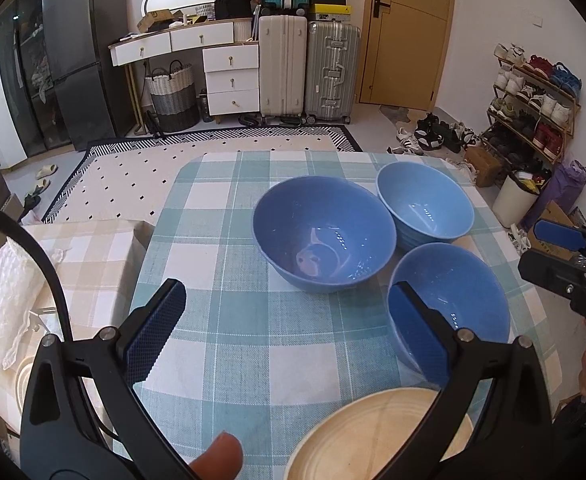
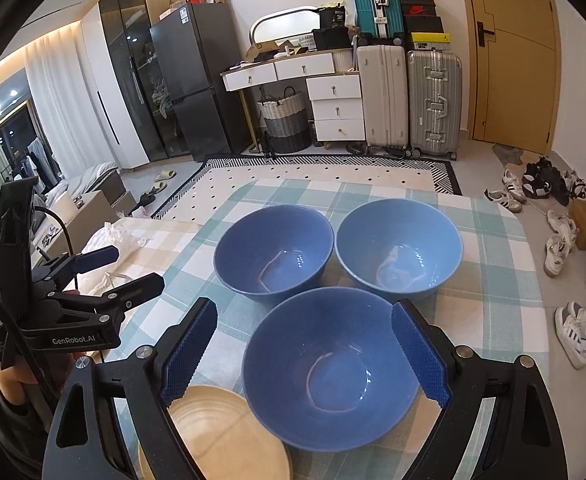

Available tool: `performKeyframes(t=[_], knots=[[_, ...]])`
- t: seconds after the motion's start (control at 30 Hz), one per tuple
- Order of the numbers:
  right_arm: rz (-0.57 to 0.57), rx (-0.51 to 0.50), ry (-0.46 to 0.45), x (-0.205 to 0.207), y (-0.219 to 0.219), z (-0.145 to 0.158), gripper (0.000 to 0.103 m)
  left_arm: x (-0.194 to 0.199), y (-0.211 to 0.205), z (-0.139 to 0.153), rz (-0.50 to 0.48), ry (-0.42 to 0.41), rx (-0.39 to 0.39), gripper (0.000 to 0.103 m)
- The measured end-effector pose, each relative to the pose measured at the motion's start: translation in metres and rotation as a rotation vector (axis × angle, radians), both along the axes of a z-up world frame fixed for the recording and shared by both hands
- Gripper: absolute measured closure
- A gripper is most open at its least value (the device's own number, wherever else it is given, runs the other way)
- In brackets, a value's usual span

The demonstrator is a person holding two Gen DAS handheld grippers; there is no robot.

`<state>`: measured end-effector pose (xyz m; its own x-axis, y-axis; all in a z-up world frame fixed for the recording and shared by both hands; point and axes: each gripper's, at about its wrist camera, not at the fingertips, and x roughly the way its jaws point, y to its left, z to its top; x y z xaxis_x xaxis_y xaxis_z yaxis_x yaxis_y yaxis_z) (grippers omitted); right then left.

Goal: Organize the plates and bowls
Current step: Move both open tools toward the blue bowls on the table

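Right wrist view: the right gripper (image 2: 305, 354) spreads wide around the nearest blue bowl (image 2: 329, 368), gripping nothing, with two more bowls (image 2: 273, 254) behind and a beige plate (image 2: 221, 432) on the checked tablecloth (image 2: 489, 304). The left gripper (image 1: 285, 328) hangs wide apart and empty over the cloth.

A tablecloth (image 2: 493, 300) checked in teal, pale green and white is seen, with three blue bowls on it: a darker far-left bowl (image 2: 273, 256), a lighter far-right bowl (image 2: 399, 250) and a near bowl (image 2: 329, 372). A cream plate (image 2: 221, 432) with faint rings is shown. Black frames and blue pads (image 2: 191, 348) are borne by the grippers.
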<state>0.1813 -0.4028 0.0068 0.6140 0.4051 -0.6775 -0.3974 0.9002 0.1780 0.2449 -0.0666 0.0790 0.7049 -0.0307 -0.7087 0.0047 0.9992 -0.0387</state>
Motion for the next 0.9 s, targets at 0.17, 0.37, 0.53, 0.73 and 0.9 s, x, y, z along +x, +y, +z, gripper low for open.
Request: performKeyframes(t=[0.17, 0.37, 0.53, 0.73, 0.9], knots=[[0.017, -0.004, 0.023, 0.02, 0.01, -0.006, 0.013, 0.017, 0.011, -0.009, 0.008, 0.017, -0.015, 0.002], [0.024, -0.009, 0.053, 0.043, 0.018, -0.015, 0.013, 0.037, 0.019, -0.015, 0.01, 0.031, -0.032, 0.002], [0.046, 0.018, 0.092, 0.062, 0.026, -0.023, 0.013, 0.053, 0.026, -0.022, 0.01, 0.042, -0.044, 0.002], [0.05, 0.024, 0.138, 0.088, 0.037, -0.032, 0.013, 0.073, 0.033, -0.031, 0.009, 0.062, -0.059, 0.002], [0.06, 0.063, 0.199, 0.106, 0.042, -0.044, 0.013, 0.089, 0.038, -0.041, 0.009, 0.081, -0.072, 0.002]])
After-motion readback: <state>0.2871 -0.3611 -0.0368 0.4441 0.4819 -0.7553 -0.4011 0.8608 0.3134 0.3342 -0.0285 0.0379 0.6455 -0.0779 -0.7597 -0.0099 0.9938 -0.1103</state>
